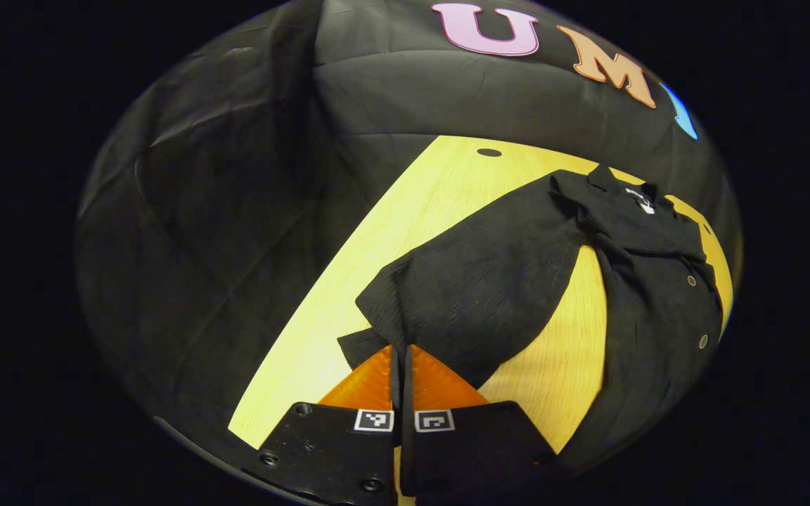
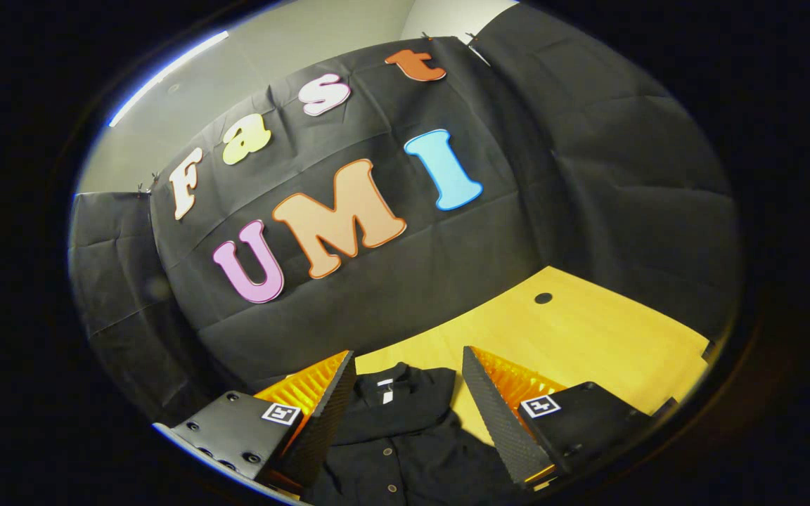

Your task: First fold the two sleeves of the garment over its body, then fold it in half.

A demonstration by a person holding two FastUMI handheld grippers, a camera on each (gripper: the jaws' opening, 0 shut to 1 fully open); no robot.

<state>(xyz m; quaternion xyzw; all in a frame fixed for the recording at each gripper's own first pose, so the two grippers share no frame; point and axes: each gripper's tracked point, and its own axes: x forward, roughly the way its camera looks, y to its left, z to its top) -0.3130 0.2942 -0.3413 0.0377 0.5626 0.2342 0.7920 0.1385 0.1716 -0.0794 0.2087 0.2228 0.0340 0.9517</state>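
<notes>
Left claw [image 1: 401, 358], we see, is clamped on the sleeve [image 1: 475, 281] of the garment [image 1: 651, 281]. Right claw [image 2: 408, 383] gapes wide above the collar [image 2: 394, 386], near the bench's [image 2: 588, 337] back edge.

A recording booth — black cloth wall [image 2: 588, 176] clipped up around a wooden table [image 2: 588, 337]; plain room wall [image 2: 292, 35] behind.
</notes>
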